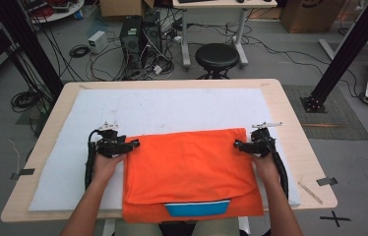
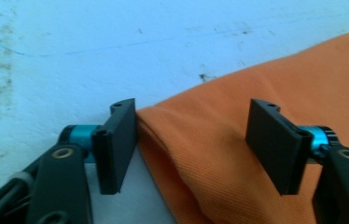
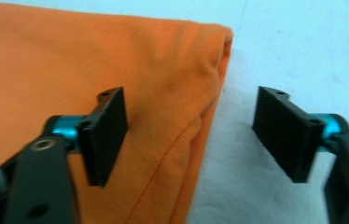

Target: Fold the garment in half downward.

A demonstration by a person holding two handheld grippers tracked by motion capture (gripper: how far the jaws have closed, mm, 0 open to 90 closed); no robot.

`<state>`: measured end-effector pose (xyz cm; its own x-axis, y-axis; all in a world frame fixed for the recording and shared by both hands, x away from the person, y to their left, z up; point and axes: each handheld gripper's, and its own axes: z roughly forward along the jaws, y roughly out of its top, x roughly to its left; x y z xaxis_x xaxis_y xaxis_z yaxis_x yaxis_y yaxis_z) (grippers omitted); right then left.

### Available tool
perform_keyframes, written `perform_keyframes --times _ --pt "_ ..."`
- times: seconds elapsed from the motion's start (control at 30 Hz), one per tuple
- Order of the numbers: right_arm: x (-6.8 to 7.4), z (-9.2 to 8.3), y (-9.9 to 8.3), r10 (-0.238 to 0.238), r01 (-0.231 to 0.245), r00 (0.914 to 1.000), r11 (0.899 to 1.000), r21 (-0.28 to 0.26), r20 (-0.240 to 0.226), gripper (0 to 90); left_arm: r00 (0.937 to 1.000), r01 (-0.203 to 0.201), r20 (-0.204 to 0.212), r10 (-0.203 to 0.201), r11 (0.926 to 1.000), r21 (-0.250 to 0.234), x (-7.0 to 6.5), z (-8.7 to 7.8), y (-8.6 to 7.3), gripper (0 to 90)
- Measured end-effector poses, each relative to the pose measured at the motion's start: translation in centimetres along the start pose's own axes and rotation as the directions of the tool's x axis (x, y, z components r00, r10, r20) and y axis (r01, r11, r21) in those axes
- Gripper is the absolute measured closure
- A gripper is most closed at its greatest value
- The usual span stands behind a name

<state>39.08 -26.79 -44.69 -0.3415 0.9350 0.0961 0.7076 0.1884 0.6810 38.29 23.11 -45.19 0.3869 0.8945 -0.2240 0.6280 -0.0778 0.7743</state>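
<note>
- Beyond your left gripper (image 1: 135, 143), bare white mat (image 1: 172, 108) lies open.
- Between both grippers, the folded orange cloth (image 1: 189, 164) blocks you.
- Outside your right gripper (image 1: 237, 144), mat runs free.

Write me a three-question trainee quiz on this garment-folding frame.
1. True or false: the right gripper has its jaws clamped on the orange garment.
2. Which corner of the folded garment does the left gripper straddle: A) near left, B) far left, C) far right?
3. What colour is the patch showing at the garment's near edge?

Key:
1. False; the jaws stand open, one over the cloth and one over the white mat.
2. B.
3. Blue, with a thin white strip along its top.
</note>
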Motion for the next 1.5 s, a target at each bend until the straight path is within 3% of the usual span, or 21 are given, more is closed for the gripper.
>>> perform_keyframes --times 0.07,0.1,0.17,0.23,0.27,0.37,0.5,0.67,0.73,0.8,0.9,0.97,1.0,1.03,1.13,1.23,1.3,1.37,1.4,1.47,1.5 --pt "0.0 -0.1 0.0 -0.056 0.056 0.9984 0.998 -0.002 -0.002 52.5 0.999 -0.023 -0.038 0.023 0.9997 0.007 0.0 -0.1 0.0 54.3" --pt "0.0 -0.1 0.0 -0.066 0.066 0.9976 0.998 -0.003 -0.02 57.5 0.9977 -0.04 -0.054 0.041 0.9991 0.012 -0.1 -0.2 -0.1 62.6" --pt "0.6 -0.1 0.0 -0.107 0.107 0.9936 0.994 -0.008 -0.034 76.8 0.9971 -0.063 -0.041 0.064 0.9978 0.019 -0.4 0.0 0.0 83.6" --pt "1.1 -0.1 0.1 -0.141 0.14 0.9898 0.99 -0.009 -0.024 83.1 0.9983 -0.046 -0.035 0.047 0.9989 0.008 -0.4 0.1 0.1 85.4" --pt "0.9 -0.1 0.2 -0.123 0.122 0.9917 0.992 -0.007 -0.04 84.1 0.9992 -0.028 -0.028 0.028 0.9996 0.006 -0.2 0.2 0.2 85.8" --pt "0.1 -0.2 0.4 -0.09 0.089 0.9945 0.996 -0.023 -0.054 84.9 0.9999 0.009 -0.006 -0.009 0.9989 -0.046 0.1 0.3 0.5 86.2" --pt "-0.4 -0.6 0.9 -0.076 0.075 0.9969 0.995 -0.06 -0.02 85.1 0.9989 0.046 0.015 -0.045 0.9963 -0.073 0.1 0.7 1.6 86.2" --pt "-1.7 -0.8 1.9 -0.023 0.025 0.9996 0.994 -0.106 0.013 85.2 0.9962 0.077 0.049 -0.072 0.9918 -0.102 -0.1 1.6 3.0 86.3" --pt "-2.0 -0.7 2.6 -0.03 0.033 0.9991 0.994 -0.102 0.031 85.2 0.994 0.097 0.062 -0.089 0.9863 -0.133 -0.1 1.9 3.6 86.3" --pt "-2.2 -0.6 3.3 -0.015 0.019 0.9994 0.994 -0.111 0.031 85.1 0.9909 0.121 0.072 -0.113 0.9848 -0.124 0.1 2.5 4.1 86.2" --pt "-2.1 -0.3 3.5 0.009 -0.006 0.9996 0.995 -0.102 0.027 84.7 0.9932 0.108 0.054 -0.103 0.9886 -0.104 0.1 3.0 4.5 86.2" --pt "-1.9 0.0 3.2 0.002 0.001 0.9993 0.997 -0.077 0.036 76.7 0.994 0.105 0.039 -0.102 0.9912 -0.081 0.3 3.3 4.2 85.8" --pt "-2.0 0.1 3.0 0.019 -0.017 0.9994 0.997 -0.072 0.03 60.2 0.9941 0.106 0.035 -0.103 0.9914 -0.078 0.3 3.3 4.1 83.8" --pt "-2.1 0.0 2.9 0.035 -0.032 0.9983 0.997 -0.071 0.046 52.8 0.9938 0.109 0.032 -0.107 0.991 -0.077 0.4 3.4 3.9 79.4" --pt "-2.9 -0.8 2.3 0.09 -0.084 0.9943 0.991 -0.105 0.057 42.2 0.9906 0.136 0.025 -0.135 0.9894 -0.052 0.6 3.4 3.6 49.4" --pt "-3.2 -0.5 1.8 0.119 -0.117 0.9919 0.992 -0.049 0.045 37.8 0.9919 0.126 0.023 -0.125 0.9914 -0.036 0.5 3.1 3.3 44.0" --pt "-2.7 0.2 1.4 0.102 -0.102 0.994 0.995 -0.006 0.039 37.7 0.9926 0.115 0.039 -0.115 0.9934 0.004 0.3 3.2 3.1 43.4" --pt "-1.9 0.6 1.2 0.074 -0.074 0.9953 0.997 0.0 0.063 35.4 0.9952 0.082 0.051 -0.083 0.9964 0.022 -0.4 3.3 2.7 43.4" --pt "-1.3 0.6 1.1 0.046 -0.047 0.9965 0.999 0.005 0.07 39.3 0.997 0.062 0.043 -0.063 0.9977 0.027 -0.6 3.3 2.6 43.2" --pt "-0.4 0.4 0.9 -0.005 0.005 0.9983 1.0 0.004 0.058 60.1 1.0 0.004 0.007 -0.004 0.9997 0.024 -1.2 3.3 2.3 43.3" --pt "0.2 0.4 0.7 -0.036 0.036 0.9981 0.999 0.0 0.049 68.2 0.9994 -0.021 -0.026 0.022 0.9994 0.028 -1.4 3.2 2.3 49.0"
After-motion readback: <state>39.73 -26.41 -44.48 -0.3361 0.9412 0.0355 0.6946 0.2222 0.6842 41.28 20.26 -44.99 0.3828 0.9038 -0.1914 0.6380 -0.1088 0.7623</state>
